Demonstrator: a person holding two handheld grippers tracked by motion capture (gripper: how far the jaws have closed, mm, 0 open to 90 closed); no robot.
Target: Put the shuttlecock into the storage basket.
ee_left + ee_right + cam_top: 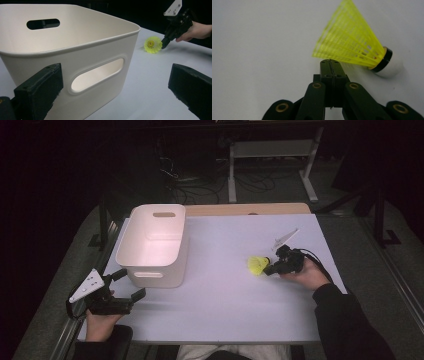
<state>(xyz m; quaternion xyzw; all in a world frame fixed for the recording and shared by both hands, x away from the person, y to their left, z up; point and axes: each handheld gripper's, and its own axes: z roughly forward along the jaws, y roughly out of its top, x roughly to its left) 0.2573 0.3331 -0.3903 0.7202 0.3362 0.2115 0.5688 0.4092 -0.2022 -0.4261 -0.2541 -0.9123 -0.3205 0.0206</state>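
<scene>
A yellow shuttlecock (pixel 258 265) with a white cork tip lies on its side on the white table (pixel 225 295), right of centre. My right gripper (pixel 270 268) is just to its right, jaws shut, tips against the edge of the mesh skirt. The right gripper view shows the closed tips (pixel 329 62) touching the skirt of the shuttlecock (pixel 352 47), with nothing visibly between them. My left gripper (pixel 132 282) is open at the table's front left, close to the near wall of a white bin (pixel 150 267). The left gripper view faces the bin (pixel 75 47) and its handle slot, with the shuttlecock (pixel 153 45) and right gripper (pixel 163 45) farther off.
The bin is empty and stands at the table's left, with handle slots in its near and far walls. A wooden strip (pixel 250 209) runs along the table's far edge. Beyond it are dark floor, cables and a white desk frame (pixel 270 150).
</scene>
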